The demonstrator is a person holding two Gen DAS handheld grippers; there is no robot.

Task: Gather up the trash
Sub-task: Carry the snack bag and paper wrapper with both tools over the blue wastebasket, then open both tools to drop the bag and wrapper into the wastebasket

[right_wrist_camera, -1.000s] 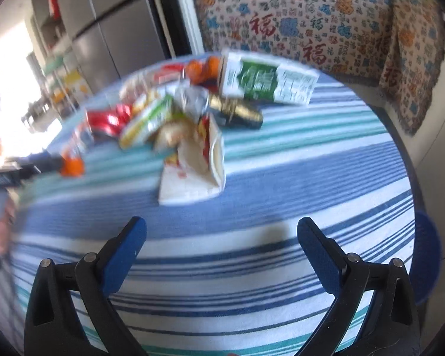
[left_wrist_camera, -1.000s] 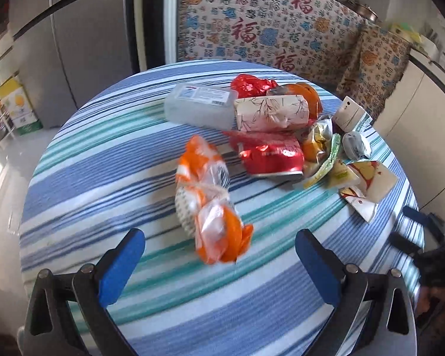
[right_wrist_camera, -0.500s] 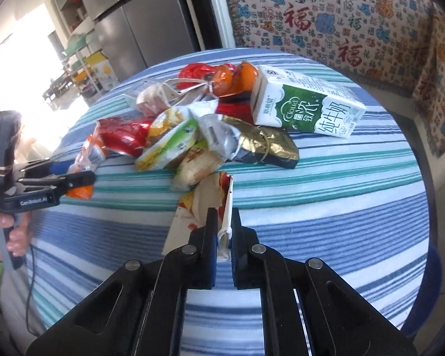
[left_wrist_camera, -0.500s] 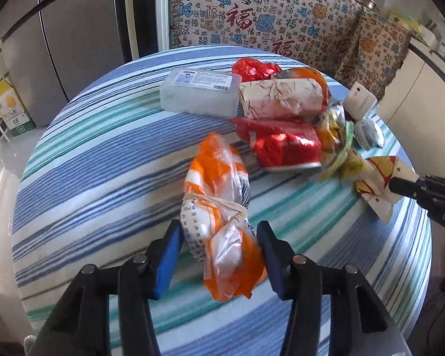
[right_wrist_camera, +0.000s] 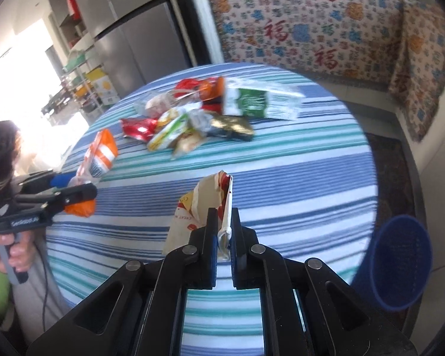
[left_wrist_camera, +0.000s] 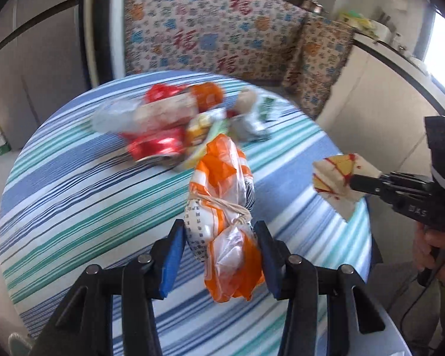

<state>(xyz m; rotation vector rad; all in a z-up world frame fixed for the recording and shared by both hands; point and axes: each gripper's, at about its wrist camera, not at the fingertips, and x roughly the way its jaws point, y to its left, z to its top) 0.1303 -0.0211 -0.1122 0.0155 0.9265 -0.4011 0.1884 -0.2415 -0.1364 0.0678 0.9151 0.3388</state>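
My left gripper (left_wrist_camera: 219,238) is shut on an orange and white tied plastic bag (left_wrist_camera: 222,195) and holds it above the striped round table (left_wrist_camera: 74,184). The bag also shows in the right wrist view (right_wrist_camera: 99,155). My right gripper (right_wrist_camera: 223,218) is shut on a cream, red and yellow paper wrapper (right_wrist_camera: 203,204), lifted off the table; the wrapper also shows in the left wrist view (left_wrist_camera: 338,178). A pile of trash (right_wrist_camera: 198,112) lies at the table's far side, with a green and white milk carton (right_wrist_camera: 261,101) and a red foil packet (left_wrist_camera: 157,146).
A blue mesh bin (right_wrist_camera: 397,261) stands on the floor off the table's right edge. A patterned cloth-covered sofa (right_wrist_camera: 326,20) is behind the table. A grey fridge (right_wrist_camera: 127,35) stands at the back left. White cabinets (left_wrist_camera: 370,95) are to the right.
Both grippers have lifted their loads off the table and pulled back from the pile. The orange bag and the paper wrapper now hang in the air.
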